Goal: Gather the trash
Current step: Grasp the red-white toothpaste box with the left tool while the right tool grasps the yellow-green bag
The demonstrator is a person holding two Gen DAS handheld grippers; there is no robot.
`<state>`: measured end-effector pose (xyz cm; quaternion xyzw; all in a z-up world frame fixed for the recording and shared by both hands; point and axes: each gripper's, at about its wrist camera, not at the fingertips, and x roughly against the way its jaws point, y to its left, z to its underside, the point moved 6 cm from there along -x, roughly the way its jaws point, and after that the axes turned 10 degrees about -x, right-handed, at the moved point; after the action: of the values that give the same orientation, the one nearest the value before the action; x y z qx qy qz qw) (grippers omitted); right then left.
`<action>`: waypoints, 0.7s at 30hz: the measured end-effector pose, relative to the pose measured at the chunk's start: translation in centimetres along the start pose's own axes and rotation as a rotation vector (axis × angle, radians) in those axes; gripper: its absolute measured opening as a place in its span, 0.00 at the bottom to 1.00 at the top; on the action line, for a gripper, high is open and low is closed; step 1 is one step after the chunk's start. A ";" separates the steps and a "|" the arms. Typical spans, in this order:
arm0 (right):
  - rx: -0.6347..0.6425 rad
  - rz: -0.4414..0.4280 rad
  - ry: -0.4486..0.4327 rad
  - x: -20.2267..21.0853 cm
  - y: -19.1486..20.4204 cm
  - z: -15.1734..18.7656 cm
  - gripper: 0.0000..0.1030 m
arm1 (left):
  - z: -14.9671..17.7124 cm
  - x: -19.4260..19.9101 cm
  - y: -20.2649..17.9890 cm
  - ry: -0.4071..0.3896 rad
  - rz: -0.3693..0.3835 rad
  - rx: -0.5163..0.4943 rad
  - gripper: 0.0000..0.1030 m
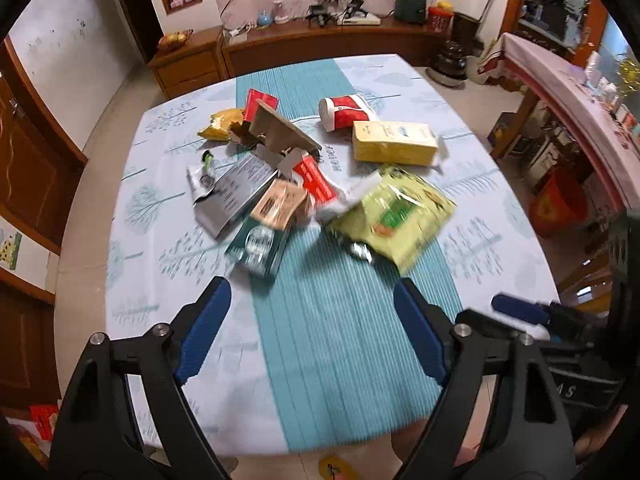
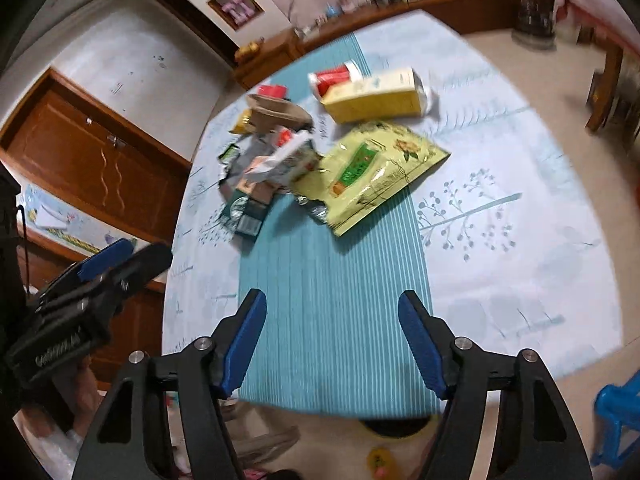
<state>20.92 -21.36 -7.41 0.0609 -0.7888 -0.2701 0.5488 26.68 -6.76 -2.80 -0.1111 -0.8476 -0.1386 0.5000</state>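
Both grippers sit over the near edge of the table [image 1: 168, 128], angled down at the cloth, nothing in either. Left gripper [image 1: 312, 304]: jaws apart, bare striped runner between the blue pads. Right gripper [image 2: 332, 312]: same, jaws apart, empty; it also shows at the right edge of the left view, so the two are side by side. Trash sits in a loose heap past mid-table, well apart from both sets of fingertips. Nearest piece is the green snack bag [image 1: 394, 214], flat on the runner, torn foil end toward the camera, and probably the easiest first grab since it lies alone at the heap's front. Left of it is a dark green carton [image 1: 256, 246], with a tan packet [image 1: 278, 204] and a grey leaflet [image 1: 234, 190] overlapping above it. A red wrapper [image 1: 316, 178] is wedged in the middle under a folded cardboard piece [image 1: 280, 130] that stands tilted. Farther back are a yellow box [image 1: 394, 142], a red-and-white cup [image 1: 346, 112] on its side touching the box, and a yellow crumpled bag [image 1: 222, 124]. No bin is clearly visible on the table; something lies on the floor below the near edge, too blurred to name. Judgement: collection not started, approach phase, jaws wide to take flat packaging from above. Risk: thin, flat bags are hard to pinch off cloth, and the cloth may bunch.
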 end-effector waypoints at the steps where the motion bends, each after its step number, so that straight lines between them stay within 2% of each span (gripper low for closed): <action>1: -0.021 -0.017 0.018 -1.2 -0.7 -0.9 0.68 | -1.2 -1.6 0.0 0.014 -0.001 0.000 0.77; 4: -0.089 -0.064 0.070 -4.6 -2.4 -3.5 0.68 | -3.0 -4.4 -0.2 0.044 -0.014 -0.016 0.75; 7: -0.147 -0.103 0.115 -7.8 -3.6 -5.6 0.68 | -4.4 -7.4 -0.8 0.083 -0.022 -0.052 0.67; 9: -0.167 -0.116 0.142 -9.6 -4.1 -6.8 0.68 | -4.8 -9.1 -1.1 0.112 -0.025 -0.073 0.65; 12: -0.194 -0.141 0.165 -11.9 -4.4 -8.5 0.66 | -5.2 -11.2 -1.3 0.145 -0.025 -0.089 0.59; 15: -0.214 -0.171 0.152 -12.7 -4.1 -9.5 0.65 | -5.4 -12.7 -1.4 0.174 -0.007 -0.091 0.54; 18: -0.241 -0.190 0.147 -13.4 -4.1 -10.6 0.58 | -5.7 -13.9 -1.7 0.199 0.008 -0.089 0.45; 20: -0.241 -0.186 0.147 -13.9 -4.2 -11.2 0.50 | -5.7 -14.5 -2.0 0.212 0.011 -0.089 0.36; 21: -0.235 -0.180 0.150 -13.9 -4.1 -11.3 0.43 | -5.7 -14.7 -2.2 0.218 0.012 -0.089 0.32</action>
<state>35.71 -23.46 -18.20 0.0868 -0.6999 -0.4034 0.5829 37.54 -11.55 -13.33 -0.1226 -0.7807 -0.1846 0.5843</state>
